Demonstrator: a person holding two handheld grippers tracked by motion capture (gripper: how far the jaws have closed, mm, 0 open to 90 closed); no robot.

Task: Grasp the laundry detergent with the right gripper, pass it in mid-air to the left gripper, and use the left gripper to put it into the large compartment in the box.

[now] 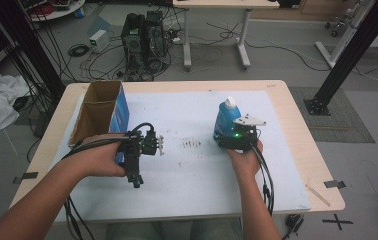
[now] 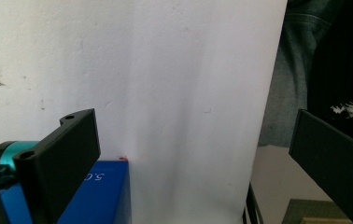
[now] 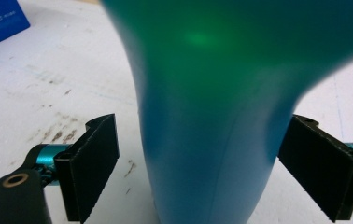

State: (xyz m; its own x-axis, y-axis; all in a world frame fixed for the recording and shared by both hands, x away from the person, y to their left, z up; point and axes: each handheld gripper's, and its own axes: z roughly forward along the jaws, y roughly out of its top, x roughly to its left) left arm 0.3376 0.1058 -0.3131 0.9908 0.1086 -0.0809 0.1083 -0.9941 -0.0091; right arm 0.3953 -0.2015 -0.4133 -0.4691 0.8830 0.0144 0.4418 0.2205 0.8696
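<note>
Your right tongs (image 1: 235, 136) sit at the blue bottle (image 1: 224, 120), which stands upright on the white sheet (image 1: 187, 180) covering the desk (image 1: 297, 125), right of the middle. In the right gripper view the bottle (image 3: 202, 140) rises between the two black jaws, and both are spread wide with a clear gap on each side, so nothing is pinched. The bottle's white cap (image 1: 230, 102) points up.

Your left tongs (image 1: 142, 145) lie on their side near the front corner of the open cardboard box (image 1: 97, 112), whose blue face (image 1: 122, 112) looks toward the bottle. In the left gripper view those jaws also stand far apart, with bare white sheet (image 2: 165, 70) between them and a blue corner of the box (image 2: 104, 196) just beside one jaw. Dark smudges (image 1: 192, 144) mark the sheet between the two tongs, and the box and bottle stand well apart.
</note>
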